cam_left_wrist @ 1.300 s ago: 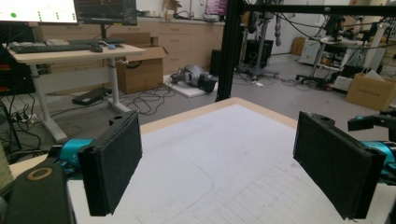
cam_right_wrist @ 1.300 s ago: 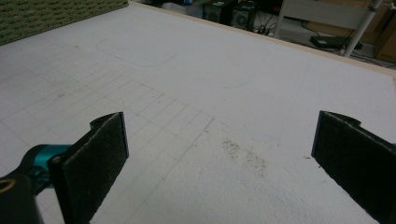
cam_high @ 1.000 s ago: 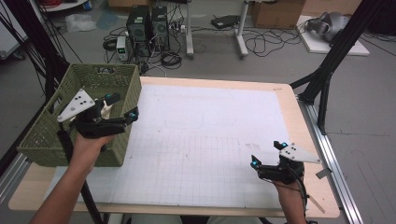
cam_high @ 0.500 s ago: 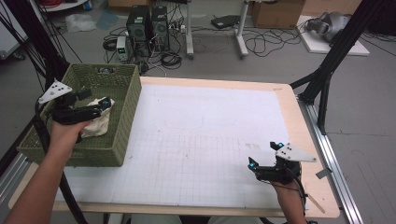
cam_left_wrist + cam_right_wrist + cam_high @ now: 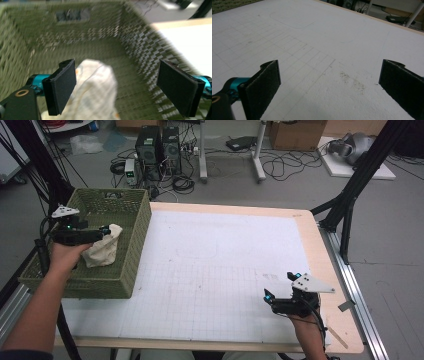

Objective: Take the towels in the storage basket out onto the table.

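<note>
Near the table's (image 5: 210, 270) right front edge, the right tongs (image 5: 278, 287) rest wide open over bare gridded surface. Farther left, the left tongs (image 5: 103, 228) hover open inside the basket (image 5: 132, 245), the cloth (image 5: 102, 251) bunched beside the left pad and partly behind it. That gripper view is blurred, the cloth's lower part cut off.

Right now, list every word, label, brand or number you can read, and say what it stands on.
None can be read.
The white mat carries only a printed grid and faint outlines.
The green basket, the cloth and both grippers' black fingers bear no lettering.
</note>
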{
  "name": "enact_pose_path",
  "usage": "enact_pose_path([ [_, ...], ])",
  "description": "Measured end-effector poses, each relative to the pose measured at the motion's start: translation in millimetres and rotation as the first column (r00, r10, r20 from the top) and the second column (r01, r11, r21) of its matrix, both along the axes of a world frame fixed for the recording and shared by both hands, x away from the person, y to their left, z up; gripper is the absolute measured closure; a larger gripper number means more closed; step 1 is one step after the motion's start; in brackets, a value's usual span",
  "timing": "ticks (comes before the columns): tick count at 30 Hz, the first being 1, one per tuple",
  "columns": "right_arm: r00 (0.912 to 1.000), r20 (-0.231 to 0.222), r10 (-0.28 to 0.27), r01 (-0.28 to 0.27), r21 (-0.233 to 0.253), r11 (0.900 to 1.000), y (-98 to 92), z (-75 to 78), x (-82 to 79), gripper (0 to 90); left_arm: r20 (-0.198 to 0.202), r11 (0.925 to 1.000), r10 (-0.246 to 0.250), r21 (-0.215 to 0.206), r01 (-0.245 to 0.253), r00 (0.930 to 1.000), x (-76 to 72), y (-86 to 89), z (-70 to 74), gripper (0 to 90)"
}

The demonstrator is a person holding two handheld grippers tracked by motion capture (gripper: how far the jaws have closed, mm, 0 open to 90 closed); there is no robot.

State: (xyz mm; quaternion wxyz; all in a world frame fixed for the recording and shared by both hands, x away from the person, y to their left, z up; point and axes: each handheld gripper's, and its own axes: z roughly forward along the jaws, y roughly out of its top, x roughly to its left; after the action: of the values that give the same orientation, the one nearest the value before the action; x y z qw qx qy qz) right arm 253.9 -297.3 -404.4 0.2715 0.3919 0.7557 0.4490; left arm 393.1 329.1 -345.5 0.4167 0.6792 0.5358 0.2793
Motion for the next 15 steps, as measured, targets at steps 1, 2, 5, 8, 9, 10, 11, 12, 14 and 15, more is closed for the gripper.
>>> enact_pose_path([
  [1, 1.0000, -0.001, 0.006, -0.006, -0.004, 1.000, 0.9, -0.6, 0.7, 2.9, -0.033, 0.9998, 0.016, 0.009, -0.015, 0.9993, 6.1, 3.2, -6.0, 17.3],
  [2, 1.0000, -0.001, 0.006, -0.006, -0.004, 1.000, 0.9, -0.6, 0.7, 2.9, -0.033, 0.9998, 0.016, 0.009, -0.015, 0.9993, 6.1, 3.2, -6.0, 17.3],
  [5, 0.9999, -0.002, 0.013, -0.013, -0.006, 1.000, 2.1, -0.9, 1.6, 2.9, -0.081, 0.9979, 0.052, 0.043, -0.048, 0.9954, 16.1, 7.3, -16.2, 17.3],
  [8, 0.9998, -0.006, 0.019, -0.019, -0.007, 1.000, 2.5, -1.1, 1.7, 2.9, -0.129, 0.9957, 0.062, 0.077, -0.052, 0.9897, 20.9, 8.5, -23.4, 18.7],
  [9, 0.9998, -0.004, 0.020, -0.020, -0.007, 1.000, 2.6, -1.2, 2.2, 2.9, -0.160, 0.9921, 0.087, 0.103, -0.071, 0.9833, 24.5, 8.7, -28.6, 20.2],
  [10, 0.9998, -0.004, 0.020, -0.020, -0.007, 1.000, 2.6, -1.2, 2.2, 2.9, -0.168, 0.9903, 0.098, 0.114, -0.080, 0.9808, 25.3, 8.7, -29.8, 20.2],
  [11, 0.9998, -0.005, 0.020, -0.020, -0.006, 1.000, 2.6, -1.3, 2.5, 2.9, -0.182, 0.9841, 0.126, 0.146, -0.100, 0.9751, 28.0, 9.6, -34.8, 20.6],
  [12, 0.9998, -0.005, 0.020, -0.020, -0.006, 1.000, 2.6, -1.3, 2.5, 2.9, -0.182, 0.9841, 0.126, 0.146, -0.100, 0.9751, 28.0, 9.6, -34.8, 20.8],
  [14, 0.9998, -0.005, 0.020, -0.020, -0.004, 1.000, 2.4, -1.3, 2.5, 2.9, -0.204, 0.9807, 0.145, 0.159, -0.113, 0.9682, 30.4, 10.3, -38.9, 21.5],
  [15, 0.9998, -0.005, 0.018, -0.018, -0.006, 1.000, 2.1, -1.3, 2.4, 2.9, -0.217, 0.9792, 0.146, 0.171, -0.109, 0.9654, 31.4, 10.1, -41.4, 21.7],
])
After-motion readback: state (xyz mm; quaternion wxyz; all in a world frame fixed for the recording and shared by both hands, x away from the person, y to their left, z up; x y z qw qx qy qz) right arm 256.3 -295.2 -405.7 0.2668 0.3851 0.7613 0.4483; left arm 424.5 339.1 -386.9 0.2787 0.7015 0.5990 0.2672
